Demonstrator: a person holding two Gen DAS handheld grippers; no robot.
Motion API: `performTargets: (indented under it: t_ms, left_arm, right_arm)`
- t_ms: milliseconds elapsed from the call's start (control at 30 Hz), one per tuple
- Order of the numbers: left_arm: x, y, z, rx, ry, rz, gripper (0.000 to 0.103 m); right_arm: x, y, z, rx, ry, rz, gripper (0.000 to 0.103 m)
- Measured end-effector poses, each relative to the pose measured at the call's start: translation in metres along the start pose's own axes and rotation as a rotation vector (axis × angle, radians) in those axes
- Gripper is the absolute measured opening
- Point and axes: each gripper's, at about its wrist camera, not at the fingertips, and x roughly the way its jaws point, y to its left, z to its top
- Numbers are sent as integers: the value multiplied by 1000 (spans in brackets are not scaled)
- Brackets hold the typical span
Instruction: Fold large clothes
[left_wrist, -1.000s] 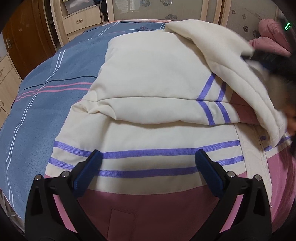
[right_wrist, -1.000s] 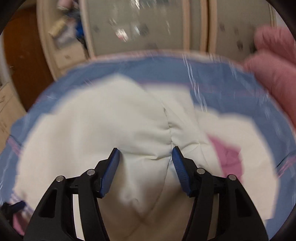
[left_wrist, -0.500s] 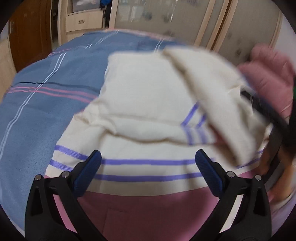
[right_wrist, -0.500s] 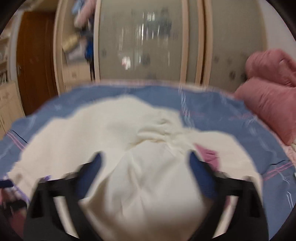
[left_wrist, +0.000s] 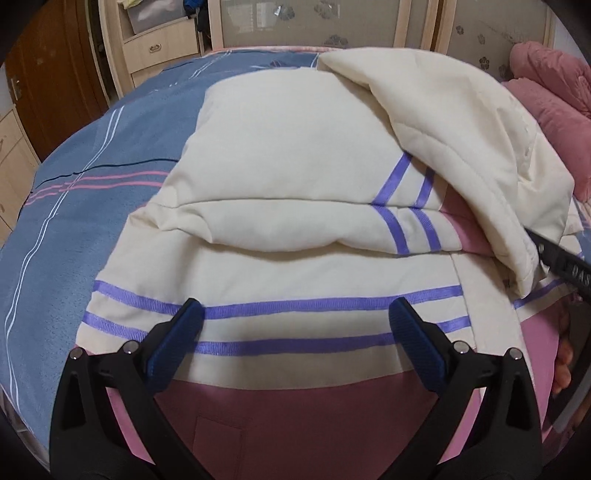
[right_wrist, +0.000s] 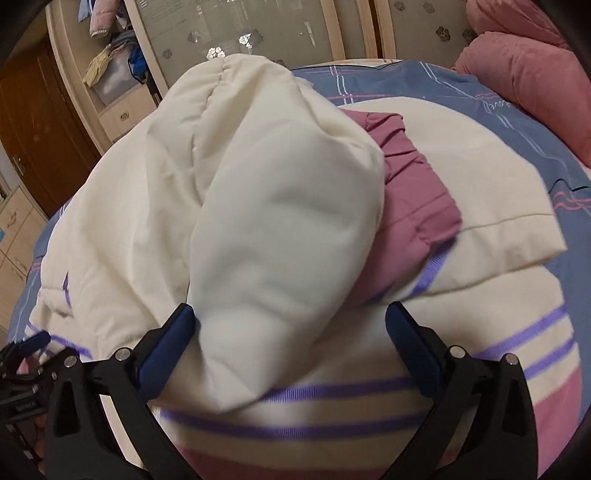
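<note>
A large padded jacket (left_wrist: 280, 162), cream with purple stripes and a mauve-pink lower part, lies on the bed. Its left sleeve is folded across the body. Its cream hood (left_wrist: 454, 147) is flopped forward over the right side. My left gripper (left_wrist: 295, 325) is open and empty, hovering over the striped band. In the right wrist view the hood (right_wrist: 280, 221) hangs in front of my right gripper (right_wrist: 291, 328), which is open, its jaws wide apart and not clamping the cloth. The right gripper's black body shows in the left wrist view (left_wrist: 561, 262).
The jacket lies on a blue bedspread (left_wrist: 92, 177) with pink and white lines. Pink pillows (right_wrist: 532, 81) sit at the right. A wardrobe with glass doors (left_wrist: 325, 22), drawers (left_wrist: 159, 48) and a brown door (left_wrist: 44, 85) stand behind the bed.
The right gripper's jaws went from narrow to wide apart and it let go of the hood, which now droops over the jacket's right side. The left gripper stayed open over the striped band.
</note>
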Motion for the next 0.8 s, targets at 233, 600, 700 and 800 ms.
performTargets:
  t_ms: [233, 600, 700, 800]
  left_arm:
    - [-14, 19, -1, -99, -20, -100, 101]
    - [-11, 9, -7, -38, -14, -29, 101]
    - [-16, 14, -14, -42, -22, -49, 101]
    - [-14, 13, -25, -11, -52, -59, 101]
  right_arm:
    - [-31, 2, -29, -60, -27, 63, 102]
    - [-30, 19, -44, -140, -9, -38, 102]
    - [-48, 8, -54, -117, -48, 24, 102]
    - [-47, 5, -68, -168, -25, 4, 102]
